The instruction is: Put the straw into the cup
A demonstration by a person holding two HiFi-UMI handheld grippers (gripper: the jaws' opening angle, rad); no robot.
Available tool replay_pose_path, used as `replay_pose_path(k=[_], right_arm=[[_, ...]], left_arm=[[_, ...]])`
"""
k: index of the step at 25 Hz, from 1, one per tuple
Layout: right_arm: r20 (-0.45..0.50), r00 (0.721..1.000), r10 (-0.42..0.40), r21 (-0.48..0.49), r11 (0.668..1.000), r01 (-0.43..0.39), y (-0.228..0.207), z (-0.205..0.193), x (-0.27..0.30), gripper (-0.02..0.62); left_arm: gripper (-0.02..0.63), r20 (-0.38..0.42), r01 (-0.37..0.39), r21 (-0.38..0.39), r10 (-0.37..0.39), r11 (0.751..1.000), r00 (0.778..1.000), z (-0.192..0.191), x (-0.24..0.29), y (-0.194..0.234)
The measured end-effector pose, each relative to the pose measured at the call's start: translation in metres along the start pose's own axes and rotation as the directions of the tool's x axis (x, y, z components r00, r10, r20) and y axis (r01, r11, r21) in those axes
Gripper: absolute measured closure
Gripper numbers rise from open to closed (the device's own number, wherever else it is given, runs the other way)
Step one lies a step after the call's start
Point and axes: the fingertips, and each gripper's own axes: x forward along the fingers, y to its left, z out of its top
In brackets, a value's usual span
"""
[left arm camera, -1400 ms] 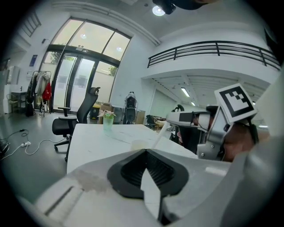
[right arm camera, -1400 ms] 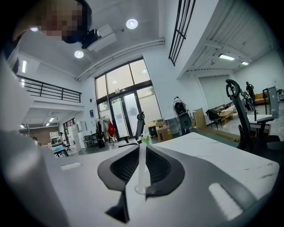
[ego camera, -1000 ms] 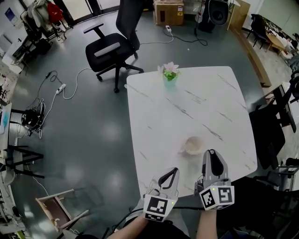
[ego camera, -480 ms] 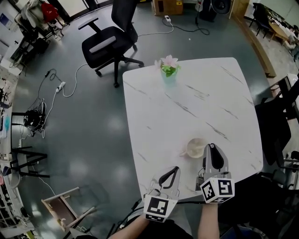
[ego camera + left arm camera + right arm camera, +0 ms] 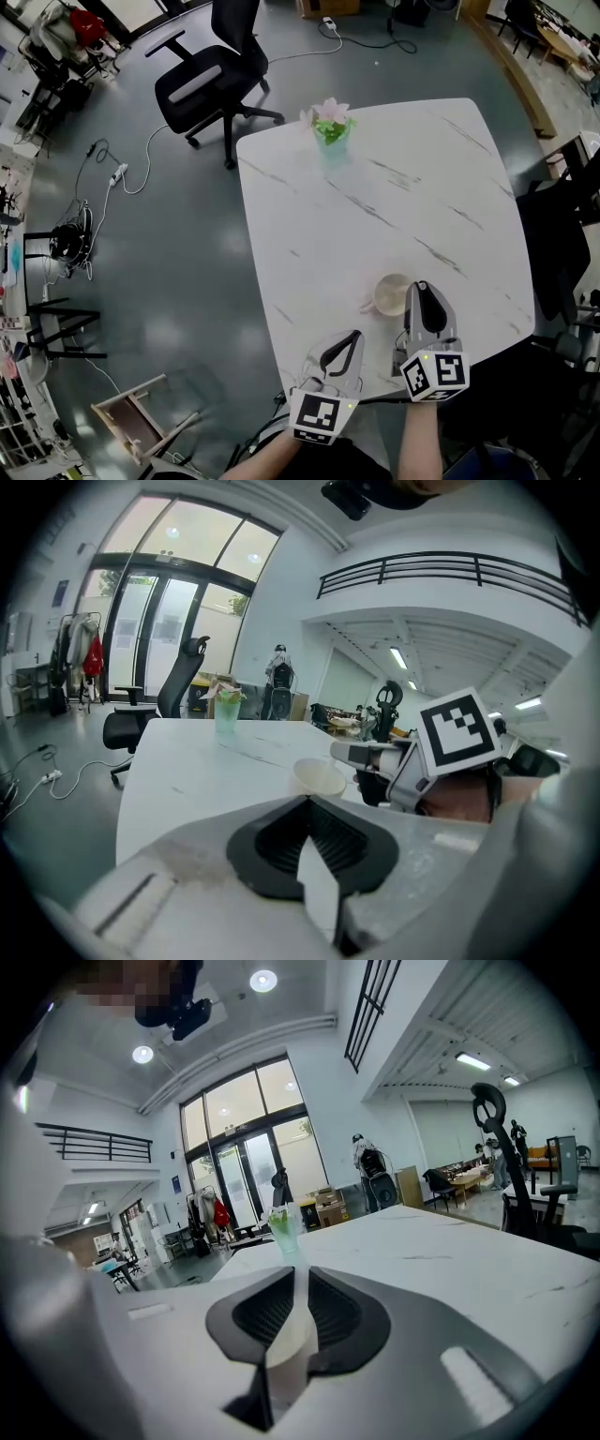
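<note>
A pale paper cup [image 5: 388, 292] stands upright near the front edge of the white marble table [image 5: 375, 187]; it also shows in the left gripper view [image 5: 317, 776]. My right gripper [image 5: 418, 289] hovers just right of the cup, its tip level with the cup's rim. In the right gripper view that gripper [image 5: 298, 1274] is shut on a cream straw [image 5: 286, 1344] lying along the gap between the pads. My left gripper [image 5: 347, 339] hangs over the table's front edge, left of the cup and nearer to me. Its jaws [image 5: 307, 801] meet at the tip, with only a white sliver behind them.
A green pot with pink flowers [image 5: 330, 127] stands at the table's far edge. A black office chair [image 5: 202, 80] sits on the floor beyond the table's left corner, another dark chair [image 5: 553, 253] at the right edge. Cables and a wooden frame [image 5: 131, 422] lie on the floor at left.
Both grippers have sunk a little toward the table. The right gripper's tip now reaches alongside the cup. The head view has shifted, so the table sits higher in the picture.
</note>
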Motion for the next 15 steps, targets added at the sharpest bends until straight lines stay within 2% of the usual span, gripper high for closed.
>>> replay_pose_path(k=[8,11,15], right_arm=[[-0.006,1.000,-0.012,-0.034,0.999,0.012,-0.001,-0.003,0.003,0.537],[-0.015,1.000,-0.011,-0.030,1.000,0.011,-0.001,-0.005,0.001,0.467],[0.001,1.000,-0.026,-0.021,0.999,0.026,-0.002,0.000,-0.007,0.457]], left_arm=[[0.604,-0.011,-0.011,0.022,0.011,1.000,1.000,-0.001,0.000,0.004],[0.604,-0.003,-0.012,0.030,0.012,0.999,1.000,0.005,-0.002,0.003],[0.604,0.014,-0.014,0.040,0.013,0.999,1.000,0.012,-0.006,0.000]])
